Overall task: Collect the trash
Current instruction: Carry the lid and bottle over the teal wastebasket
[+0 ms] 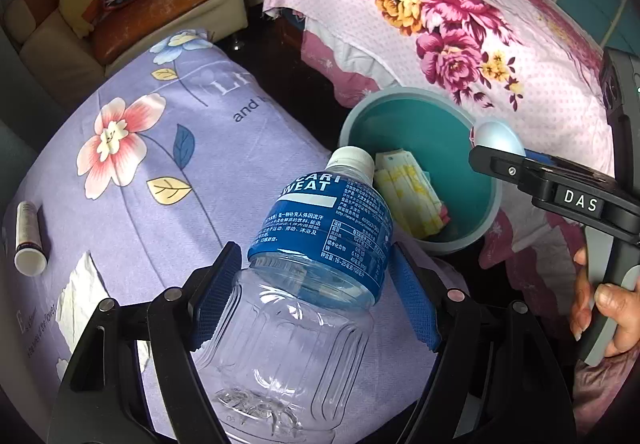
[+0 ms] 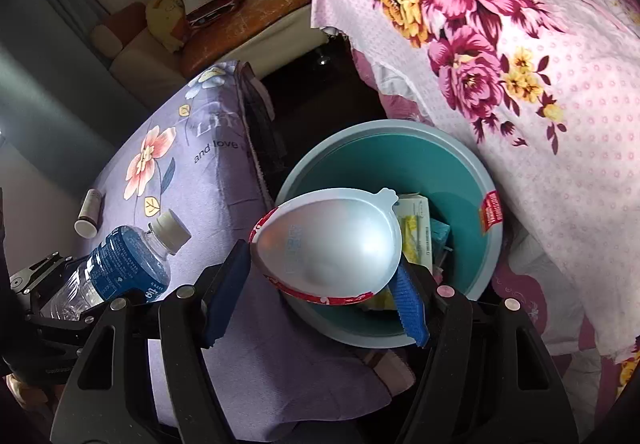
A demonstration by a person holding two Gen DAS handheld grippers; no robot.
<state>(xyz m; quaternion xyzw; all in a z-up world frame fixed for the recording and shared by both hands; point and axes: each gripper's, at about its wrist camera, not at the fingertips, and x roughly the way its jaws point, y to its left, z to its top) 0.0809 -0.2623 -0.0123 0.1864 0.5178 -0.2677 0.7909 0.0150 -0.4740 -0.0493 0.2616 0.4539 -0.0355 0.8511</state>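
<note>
Left gripper (image 1: 316,284) was seen clenched on an empty clear plastic bottle with a blue label and white cap (image 1: 320,244), the blue pads pressed against its sides just below the label. That bottle was held tilted, cap pointed toward a round teal plastic bin (image 1: 424,131), which stood on the dark floor between a lavender flower-printed bedspread (image 1: 160,163) and a pink cloth with magenta and yellow roses (image 1: 480,23). Right gripper (image 2: 324,276) was clamped on a silver foil-lined oval cup with a red printed rim (image 2: 328,240), held over the near edge of the bin. Inside the bin, yellow-and-white packets (image 1: 404,191) and a small teal carton (image 2: 438,236) were visible. On the bedspread, a small white-capped tube (image 1: 28,236) and a crumpled white tissue (image 1: 80,292) were left lying, well apart from the bin. A person's hand (image 1: 608,308) was wrapped around the right gripper's grey handle.
</note>
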